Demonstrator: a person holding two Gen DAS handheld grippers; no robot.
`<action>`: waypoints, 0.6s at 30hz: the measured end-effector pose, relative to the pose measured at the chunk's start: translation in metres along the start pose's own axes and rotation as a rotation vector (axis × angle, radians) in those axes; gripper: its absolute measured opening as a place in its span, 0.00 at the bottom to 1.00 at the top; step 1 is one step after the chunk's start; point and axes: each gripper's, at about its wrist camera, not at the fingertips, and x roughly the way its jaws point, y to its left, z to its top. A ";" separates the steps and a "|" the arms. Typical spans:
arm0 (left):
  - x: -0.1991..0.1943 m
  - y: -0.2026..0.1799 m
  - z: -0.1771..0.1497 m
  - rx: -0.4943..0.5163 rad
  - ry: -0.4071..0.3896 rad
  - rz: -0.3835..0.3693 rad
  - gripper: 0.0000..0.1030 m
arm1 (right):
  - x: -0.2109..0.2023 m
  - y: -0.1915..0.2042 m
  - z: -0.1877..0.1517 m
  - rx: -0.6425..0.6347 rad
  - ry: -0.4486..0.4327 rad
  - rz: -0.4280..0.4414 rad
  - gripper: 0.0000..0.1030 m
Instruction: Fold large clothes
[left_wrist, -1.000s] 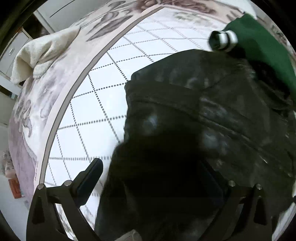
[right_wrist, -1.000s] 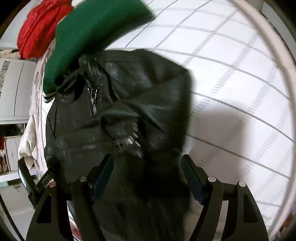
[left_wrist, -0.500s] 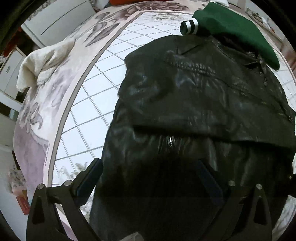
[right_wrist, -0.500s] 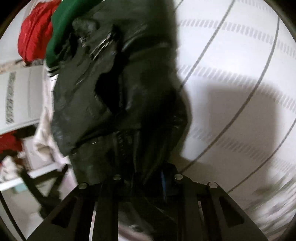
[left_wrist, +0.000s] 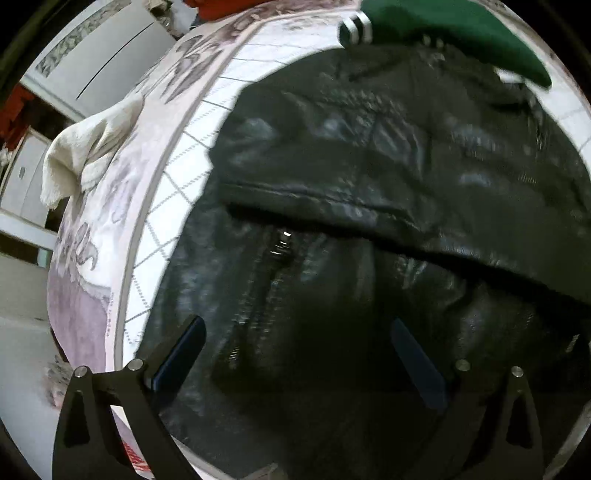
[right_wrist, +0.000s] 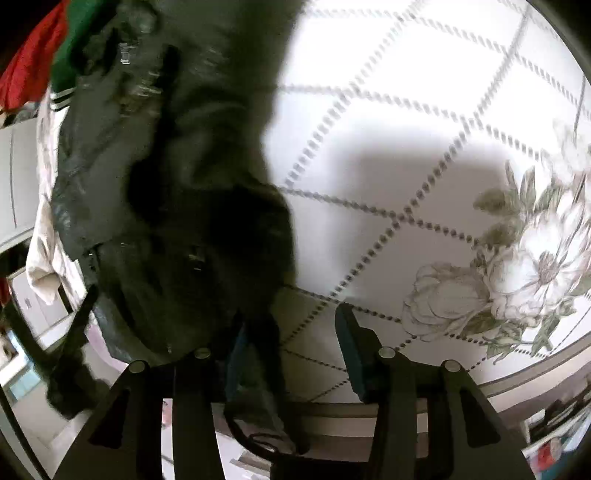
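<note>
Jacket (left_wrist: 388, 192) on bed (right_wrist: 424, 155), collar under green garment (left_wrist: 454, 33); left gripper (left_wrist: 295, 354) wide above hem, right gripper (right_wrist: 291, 350) parted beside its edge: pinch both hem corners before folding.

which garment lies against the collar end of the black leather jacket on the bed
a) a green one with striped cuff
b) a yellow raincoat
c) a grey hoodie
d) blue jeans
a: in the left wrist view a green garment with a black and white striped cuff lies at the far, collar end of the black leather jacket.
</note>
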 end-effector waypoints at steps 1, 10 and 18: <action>0.008 -0.005 -0.001 0.014 0.019 0.019 1.00 | -0.002 0.011 0.003 -0.027 -0.020 -0.008 0.48; 0.024 0.007 0.002 -0.027 0.049 -0.047 1.00 | 0.010 0.036 0.050 -0.113 -0.116 0.014 0.29; 0.010 0.048 -0.004 0.015 0.023 0.040 1.00 | 0.040 0.032 -0.007 0.049 -0.056 0.196 0.25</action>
